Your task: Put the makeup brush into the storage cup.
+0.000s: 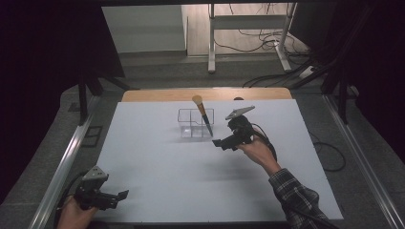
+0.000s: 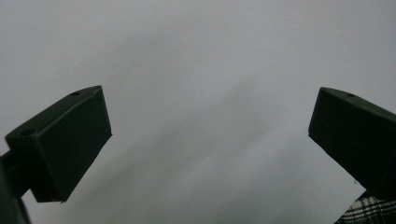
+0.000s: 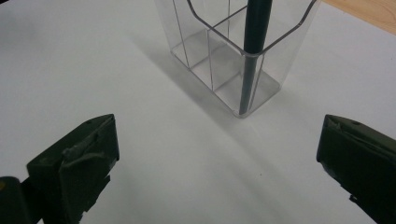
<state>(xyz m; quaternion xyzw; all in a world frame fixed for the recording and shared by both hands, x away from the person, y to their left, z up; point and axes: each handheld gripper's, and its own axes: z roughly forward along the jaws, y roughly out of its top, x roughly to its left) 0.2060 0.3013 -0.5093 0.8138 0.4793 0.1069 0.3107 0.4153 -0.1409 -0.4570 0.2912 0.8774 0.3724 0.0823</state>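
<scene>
A clear plastic organizer (image 1: 191,125) with several compartments stands on the white board (image 1: 157,162) near its far middle. A makeup brush (image 1: 203,114) with a dark handle and tan bristle head leans in its right front compartment, head up. In the right gripper view the organizer (image 3: 219,70) and the brush handle (image 3: 252,51) are just ahead. My right gripper (image 1: 218,143) hovers open just right of the organizer, its jaws empty (image 3: 217,163). My left gripper (image 1: 122,194) rests open at the board's near left corner, nothing between its jaws (image 2: 210,140).
The board lies on a wooden table (image 1: 157,94) whose edge shows behind it. Grey carpeted floor and metal rails (image 1: 62,167) flank the sides. A desk frame (image 1: 248,28) and cables lie farther back. A plaid sleeve (image 1: 296,195) enters at bottom right.
</scene>
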